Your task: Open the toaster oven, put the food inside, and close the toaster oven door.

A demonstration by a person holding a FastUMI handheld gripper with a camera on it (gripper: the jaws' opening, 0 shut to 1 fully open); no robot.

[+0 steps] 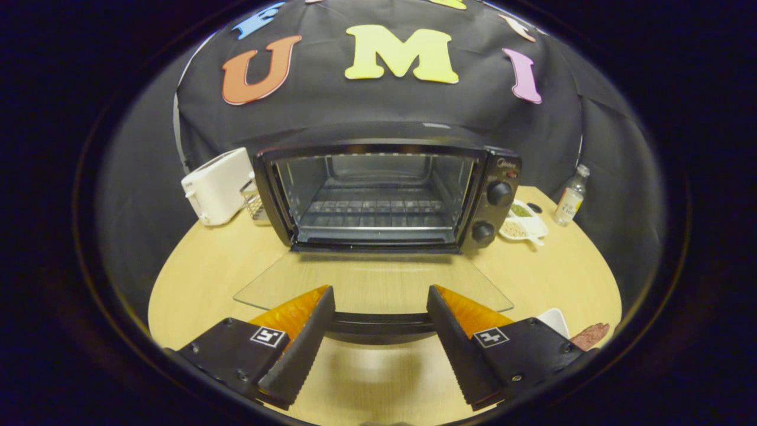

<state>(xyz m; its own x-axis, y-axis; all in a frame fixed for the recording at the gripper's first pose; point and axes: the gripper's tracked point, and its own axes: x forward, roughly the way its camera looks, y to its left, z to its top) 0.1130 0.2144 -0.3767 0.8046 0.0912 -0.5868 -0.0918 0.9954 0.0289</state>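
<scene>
Fingers (298,349) of the gripper (381,307) are standing wide apart, gripping nothing, with the door handle (381,324) running crosswise between their tips. Ahead, the glass door (372,284) is lying flat on the table (207,278), and the oven (384,195) beyond is gaping open, its rack bare. Food (590,335) is sitting off to the right beside a white dish (556,321), just past the right finger, so the coming reach probably calls for swinging rightward, away from the oven.

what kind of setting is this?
Likely a mock kitchen in a recording booth: an open toaster oven, a white toaster and a small bottle on a wooden table, black cloth behind. The tool is open.
</scene>
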